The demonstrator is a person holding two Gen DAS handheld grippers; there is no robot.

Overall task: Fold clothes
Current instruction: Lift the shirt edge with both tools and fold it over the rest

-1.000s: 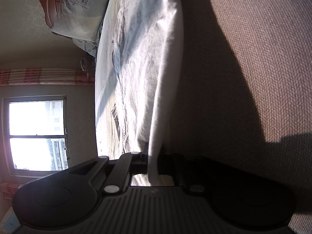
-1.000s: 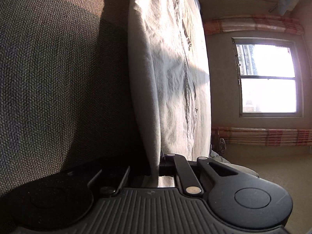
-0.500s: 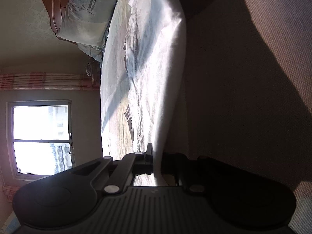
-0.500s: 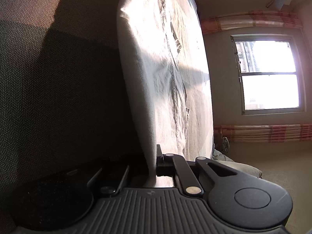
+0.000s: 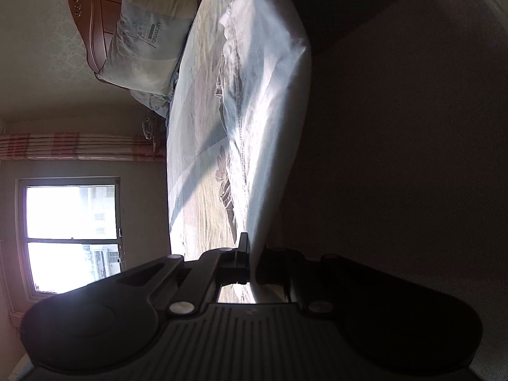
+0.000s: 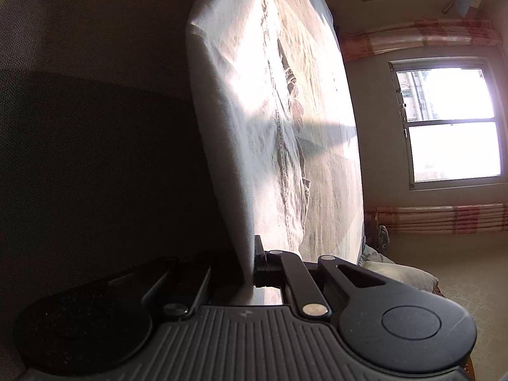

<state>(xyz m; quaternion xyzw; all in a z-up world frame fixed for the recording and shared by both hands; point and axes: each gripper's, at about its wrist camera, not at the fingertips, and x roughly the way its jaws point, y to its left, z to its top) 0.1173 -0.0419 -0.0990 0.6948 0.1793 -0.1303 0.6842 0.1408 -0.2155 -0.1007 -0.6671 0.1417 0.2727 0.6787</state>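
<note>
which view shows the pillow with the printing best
The left wrist view: the pillow lies in full light against the wooden headboard, its printing readable. The right wrist view catches only a pale corner behind the right gripper's body.

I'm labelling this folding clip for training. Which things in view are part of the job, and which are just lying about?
In the job:
- white garment, pinched along one edge
- left gripper, jaws shut on it
- right gripper, jaws shut on it
- bed beneath it

Lying about:
- pillow
- window
- curtain
</note>
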